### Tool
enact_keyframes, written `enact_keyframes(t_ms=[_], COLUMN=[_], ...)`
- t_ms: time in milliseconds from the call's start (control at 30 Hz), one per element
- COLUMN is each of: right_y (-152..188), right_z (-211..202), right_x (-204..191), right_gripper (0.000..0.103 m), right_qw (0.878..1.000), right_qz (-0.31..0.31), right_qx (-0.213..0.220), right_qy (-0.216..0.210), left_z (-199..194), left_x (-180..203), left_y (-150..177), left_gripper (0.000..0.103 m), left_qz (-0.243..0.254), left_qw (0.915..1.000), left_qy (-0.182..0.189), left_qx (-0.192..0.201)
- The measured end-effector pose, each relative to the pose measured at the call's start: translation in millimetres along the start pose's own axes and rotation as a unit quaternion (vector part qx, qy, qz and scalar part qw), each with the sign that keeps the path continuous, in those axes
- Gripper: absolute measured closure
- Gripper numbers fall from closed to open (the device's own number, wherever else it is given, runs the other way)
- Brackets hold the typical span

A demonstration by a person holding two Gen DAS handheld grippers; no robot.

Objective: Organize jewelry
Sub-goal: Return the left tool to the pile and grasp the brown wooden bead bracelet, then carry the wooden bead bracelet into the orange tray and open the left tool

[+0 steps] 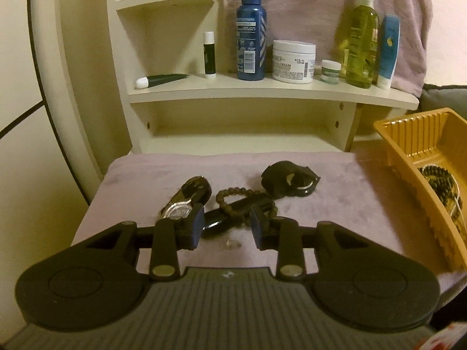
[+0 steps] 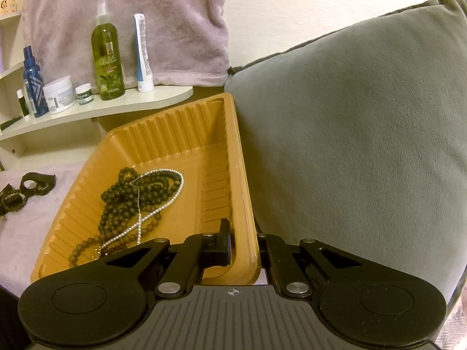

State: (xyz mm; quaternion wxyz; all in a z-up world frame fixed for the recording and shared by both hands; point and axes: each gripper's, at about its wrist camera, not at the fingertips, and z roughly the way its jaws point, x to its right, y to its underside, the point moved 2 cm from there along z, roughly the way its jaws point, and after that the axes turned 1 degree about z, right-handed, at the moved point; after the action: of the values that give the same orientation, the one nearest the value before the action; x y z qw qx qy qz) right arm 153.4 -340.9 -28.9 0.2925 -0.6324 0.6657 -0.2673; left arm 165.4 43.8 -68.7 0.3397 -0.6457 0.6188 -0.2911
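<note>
Partly done: bead strands and pearls (image 2: 163, 201) lie in tray (image 2: 186, 134). Bracelet (image 1: 233, 197), watches (image 1: 186, 201) remain on towel (image 1: 335, 192). Left hand-held gripper (image 1: 226, 227) spread above them; right hand-held gripper (image 2: 243, 245) pinches tray wall.

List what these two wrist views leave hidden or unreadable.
- Right tool: its outer finger sits behind the orange tray's wall, right wrist view.
- Small pale item on the cloth between the left tool's fingers: too small and blurred to identify, left wrist view.
- Bead necklaces: their near ends are hidden by the right tool's body.
- Tray in the left wrist view: cut off by the right edge.
</note>
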Motion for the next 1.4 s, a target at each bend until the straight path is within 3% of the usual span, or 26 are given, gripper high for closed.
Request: enact_keyframes(t_ms=[467, 767, 1400], right_y=[-0.3, 0.2, -0.5], right_z=[3.4, 3.7, 3.6], right_x=[0.6, 1.4, 0.6], right_gripper=[0.098, 0.098, 0.098], right_qw=[1.0, 1.0, 1.0], right_qz=[-0.004, -0.005, -0.005], right_qx=[-0.002, -0.003, -0.002], right_qy=[0.003, 0.003, 0.003], left_z=[30.9, 36.0, -3.4], left_x=[-4.7, -7.9, 2.5], left_y=[-1.4, -3.6, -38.5], left_gripper=[0.077, 0.096, 0.098], left_qz=[-0.033, -0.043, -0.02], left_qw=[0.9994, 0.999, 0.9983], left_qy=[-0.008, -0.001, 0.038], left_qx=[-0.005, -0.011, 0.039])
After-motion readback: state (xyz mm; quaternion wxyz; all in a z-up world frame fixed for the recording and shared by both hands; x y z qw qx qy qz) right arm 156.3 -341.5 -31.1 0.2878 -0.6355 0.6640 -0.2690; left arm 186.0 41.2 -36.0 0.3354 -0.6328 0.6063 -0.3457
